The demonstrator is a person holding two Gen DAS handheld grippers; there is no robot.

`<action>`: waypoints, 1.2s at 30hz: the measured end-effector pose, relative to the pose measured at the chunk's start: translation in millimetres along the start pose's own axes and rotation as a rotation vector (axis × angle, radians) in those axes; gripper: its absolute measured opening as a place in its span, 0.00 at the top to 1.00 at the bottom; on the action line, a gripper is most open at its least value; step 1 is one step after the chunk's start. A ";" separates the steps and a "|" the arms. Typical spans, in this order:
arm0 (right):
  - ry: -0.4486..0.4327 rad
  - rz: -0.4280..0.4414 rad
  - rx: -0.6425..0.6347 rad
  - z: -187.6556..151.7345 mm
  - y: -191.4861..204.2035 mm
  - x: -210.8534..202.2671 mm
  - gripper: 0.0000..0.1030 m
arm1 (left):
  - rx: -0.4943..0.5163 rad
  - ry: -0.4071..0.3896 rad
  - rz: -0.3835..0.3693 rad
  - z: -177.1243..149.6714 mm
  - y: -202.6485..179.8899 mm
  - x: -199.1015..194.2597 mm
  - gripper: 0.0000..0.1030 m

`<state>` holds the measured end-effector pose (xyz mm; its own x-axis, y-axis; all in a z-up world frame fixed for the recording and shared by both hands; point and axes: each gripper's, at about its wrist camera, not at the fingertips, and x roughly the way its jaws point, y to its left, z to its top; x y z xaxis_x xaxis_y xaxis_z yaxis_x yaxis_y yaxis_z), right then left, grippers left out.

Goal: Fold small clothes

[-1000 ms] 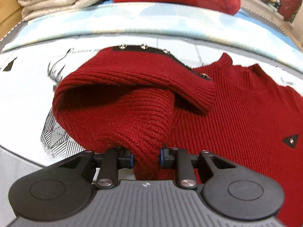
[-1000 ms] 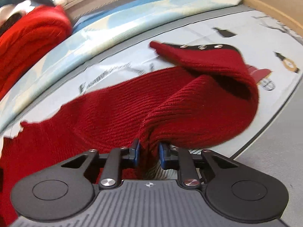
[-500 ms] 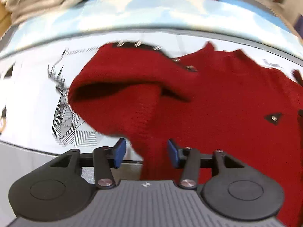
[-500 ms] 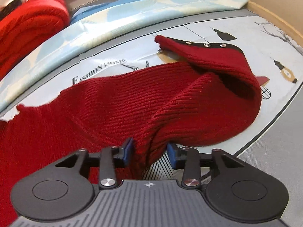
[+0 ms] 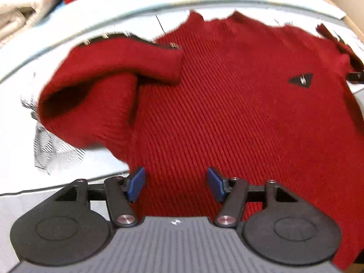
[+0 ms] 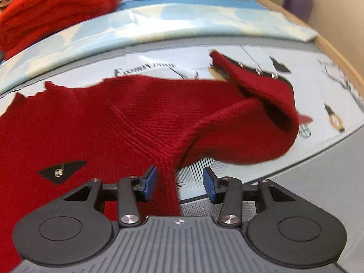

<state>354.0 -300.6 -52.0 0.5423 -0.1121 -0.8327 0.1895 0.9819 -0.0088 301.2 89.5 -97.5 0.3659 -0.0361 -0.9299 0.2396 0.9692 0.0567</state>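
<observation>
Both hand-held grippers, left [image 5: 174,183] and right [image 6: 179,182], have let go, jaws wide and empty, and the sweater's [image 5: 227,113] puffy folded sleeve [image 5: 102,86] could spring open.

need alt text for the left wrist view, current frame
The left hand-held gripper hangs open over a dark red knit sweater spread on a printed sheet. One sleeve is folded across its body; folded cream fabric sits at the back.

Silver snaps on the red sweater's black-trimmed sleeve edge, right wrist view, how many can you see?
3, in a row on the black trim of the folded sleeve: snap one, snap two, snap three. More may be hidden where the trim runs under the fold.
</observation>
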 end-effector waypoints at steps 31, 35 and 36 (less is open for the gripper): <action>-0.211 0.424 -0.101 30.8 115.4 -103.4 0.59 | -0.632 -0.252 -0.059 63.4 83.0 -19.0 0.70; -0.128 0.495 0.014 38.7 109.3 -88.0 0.74 | -0.712 -0.224 -0.103 65.0 83.6 1.6 0.67; -0.114 0.507 0.027 40.0 109.7 -84.7 0.74 | -0.729 -0.220 -0.104 64.8 85.8 5.1 0.65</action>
<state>361.6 -189.6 39.7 0.6570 0.3590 -0.6629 -0.0996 0.9130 0.3957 381.9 156.7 -73.9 0.5628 -0.1095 -0.8193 -0.3431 0.8708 -0.3521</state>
